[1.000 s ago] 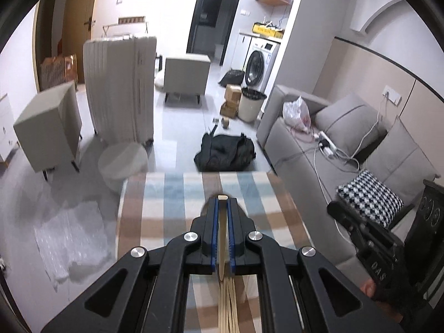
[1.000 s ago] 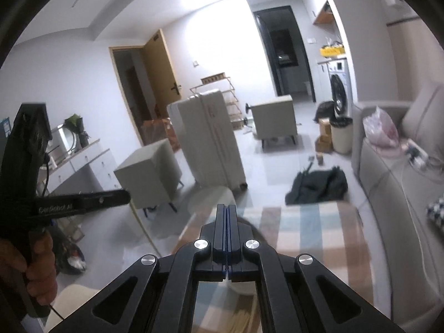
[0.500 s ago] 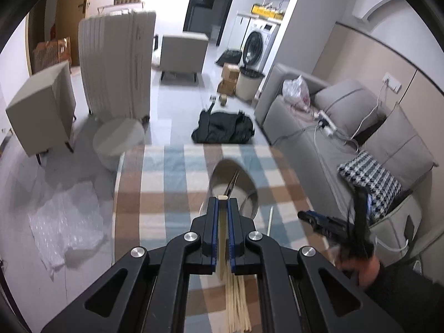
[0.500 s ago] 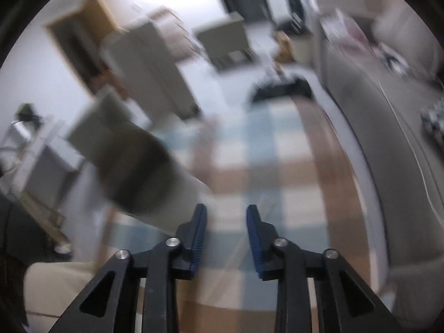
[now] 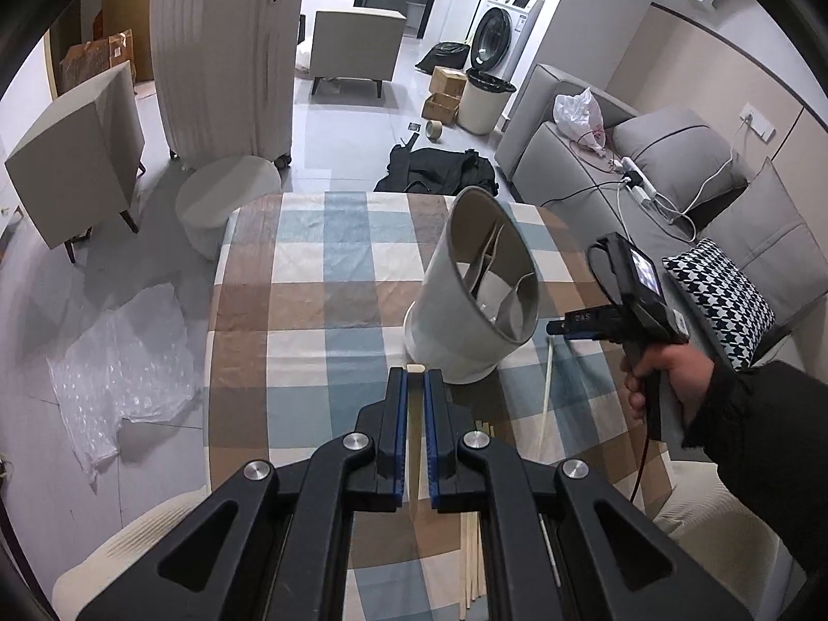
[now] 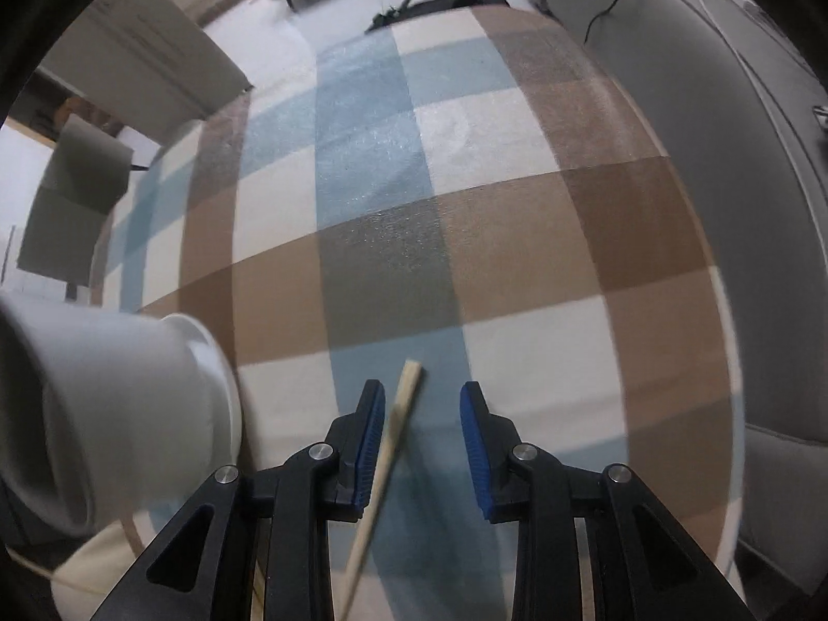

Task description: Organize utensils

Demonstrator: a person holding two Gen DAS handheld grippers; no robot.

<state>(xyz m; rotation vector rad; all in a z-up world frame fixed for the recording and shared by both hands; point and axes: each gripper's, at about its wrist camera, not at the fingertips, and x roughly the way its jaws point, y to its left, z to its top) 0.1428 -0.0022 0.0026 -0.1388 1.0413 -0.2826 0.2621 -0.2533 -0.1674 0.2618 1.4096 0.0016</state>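
Left wrist view: your left gripper is clenched on 1 pale chopstick, whose blunt tip pokes out just past the blue pads, right beside the base of the grey utensil holder. That holder stands on the checked tablecloth with its mouth tilted toward the camera, and its inner dividers show. More loose chopsticks lie on the cloth under your left gripper, nearer to you than the holder. Another single chopstick lies just to the holder's right, running away from it toward you.

From the right wrist view, your right gripper is released, jaws spread wide, low over the cloth to the right of the holder. The single chopstick runs between the jaws, close against the left pad and well clear of the right one. Your right hand shows in the left view, gripping the handle to the holder's right.
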